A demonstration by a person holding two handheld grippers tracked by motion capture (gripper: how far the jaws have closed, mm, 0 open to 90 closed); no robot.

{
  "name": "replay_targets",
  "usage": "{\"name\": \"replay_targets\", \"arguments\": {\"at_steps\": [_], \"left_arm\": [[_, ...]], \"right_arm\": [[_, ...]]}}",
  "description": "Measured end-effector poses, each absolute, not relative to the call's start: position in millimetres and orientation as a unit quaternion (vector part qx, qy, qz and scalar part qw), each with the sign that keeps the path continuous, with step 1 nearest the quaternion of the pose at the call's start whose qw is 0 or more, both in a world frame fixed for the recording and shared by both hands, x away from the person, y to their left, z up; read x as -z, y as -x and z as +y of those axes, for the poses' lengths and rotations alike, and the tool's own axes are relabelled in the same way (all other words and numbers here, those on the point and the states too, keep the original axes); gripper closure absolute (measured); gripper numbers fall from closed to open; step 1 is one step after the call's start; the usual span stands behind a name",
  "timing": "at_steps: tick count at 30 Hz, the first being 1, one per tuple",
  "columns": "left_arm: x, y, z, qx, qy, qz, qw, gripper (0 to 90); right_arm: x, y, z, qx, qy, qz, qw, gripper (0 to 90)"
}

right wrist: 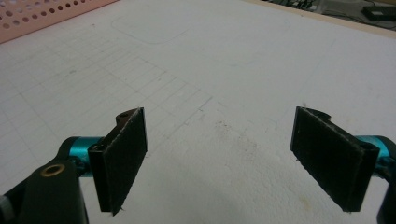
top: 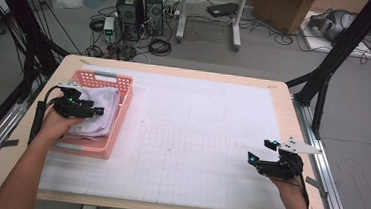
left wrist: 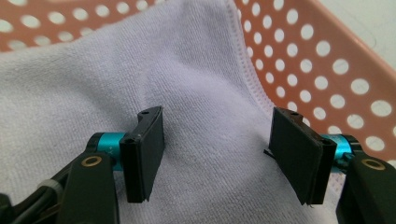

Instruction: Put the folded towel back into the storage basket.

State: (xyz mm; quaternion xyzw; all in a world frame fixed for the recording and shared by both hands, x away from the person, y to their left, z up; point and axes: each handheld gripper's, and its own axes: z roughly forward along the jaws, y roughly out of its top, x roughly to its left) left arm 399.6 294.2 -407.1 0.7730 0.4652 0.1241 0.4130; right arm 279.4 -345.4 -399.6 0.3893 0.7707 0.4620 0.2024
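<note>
Now, left gripper [left wrist: 217,154]: jaws spread wide, hovering right over the towel, a broad patch of cloth between the pads but neither pad pressing on it; nothing held.
Left gripper, high view [top: 80,107]: at the left of the frame, over the basket, hand wrapped around its body.
Towel [left wrist: 187,93]: pale lilac terry cloth, bunched inside the basket, its stitched hem running down the upper right of the left gripper view; in the high view [top: 100,110] it heaps against the basket's right wall.
Basket [left wrist: 327,70]: pink plastic, dotted with round holes, sitting at the left edge of the table [top: 283,117].
Right gripper [right wrist: 219,158]: jaws wide apart, empty, bare white gridded mat [right wrist: 233,70] beneath; in the high view [top: 264,163] it sits low at the right of the frame, well apart from the basket.
Progress: early by the look of it; the towel lies wholly in the basket, no grip made.
Left to do: likely close on a fold, lift the cloth clear, bring it out onto the mat.
Watch for: thick, loose terry may bunch, so a shallow pinch could slip.
</note>
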Motion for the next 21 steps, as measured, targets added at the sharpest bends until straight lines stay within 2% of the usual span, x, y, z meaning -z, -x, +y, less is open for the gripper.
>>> {"name": "replay_targets", "arguments": {"at_steps": [5,12,16,21], "left_arm": [[397.3,-395.0,299.7,-0.150,-0.742,0.461,0.463,36.3],[374.0,-376.2,298.3,-0.201,-0.675,0.429,0.565,26.9],[362.3,-364.1,289.4,-0.221,-0.652,0.417,0.594,22.1],[354.6,-351.2,273.7,-0.239,-0.638,0.400,0.614,20.2]], "right_arm": [[399.1,-278.8,-345.6,-0.462,-0.389,0.771,0.201,17.8],[398.4,-278.7,-347.3,-0.464,-0.391,0.768,0.204,17.8],[398.0,-278.4,-346.7,-0.463,-0.391,0.767,0.209,17.8],[397.7,-278.5,-346.4,-0.465,-0.391,0.766,0.209,17.8]]}}
